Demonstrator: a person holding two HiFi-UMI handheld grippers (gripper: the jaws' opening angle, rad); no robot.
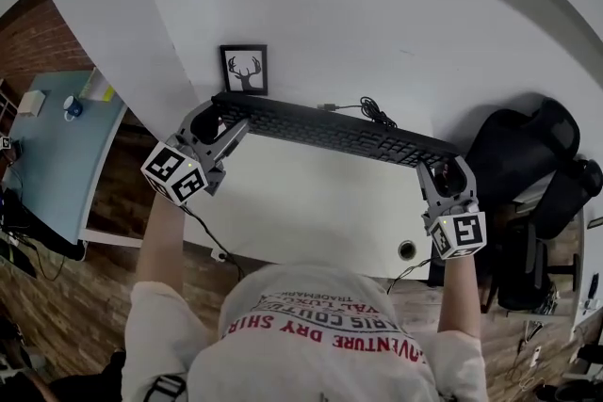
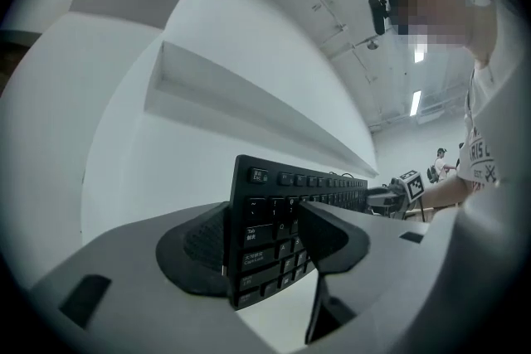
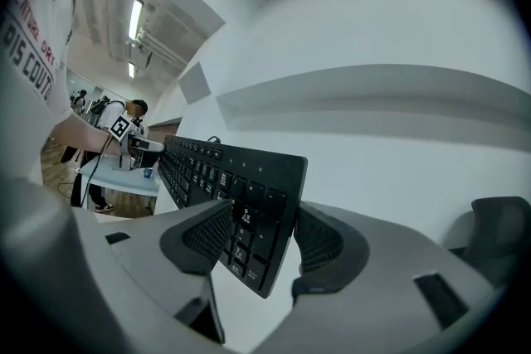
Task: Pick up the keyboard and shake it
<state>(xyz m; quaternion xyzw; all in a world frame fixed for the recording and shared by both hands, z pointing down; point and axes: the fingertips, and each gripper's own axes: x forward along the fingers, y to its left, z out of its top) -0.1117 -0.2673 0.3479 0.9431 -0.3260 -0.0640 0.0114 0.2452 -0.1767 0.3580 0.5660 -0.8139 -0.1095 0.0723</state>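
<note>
The left tongs (image 1: 222,120) and right tongs (image 1: 441,172) clamp opposite ends of the black keyboard (image 1: 330,133), centre frame over the white table (image 1: 311,212); both ends are hidden behind the tongs in the head view.

White desk (image 1: 311,212) fills the middle, hard against a plain white wall (image 1: 377,5); a small framed deer picture (image 1: 244,69) stands at the wall's foot; a long white shelf (image 2: 249,108) runs along the wall higher up. Left of the desk there's a pale blue table (image 1: 57,155) over wooden floor (image 1: 57,315); to the right, a black office chair (image 1: 528,155); strip lights (image 2: 415,104) glow on the ceiling.
</note>
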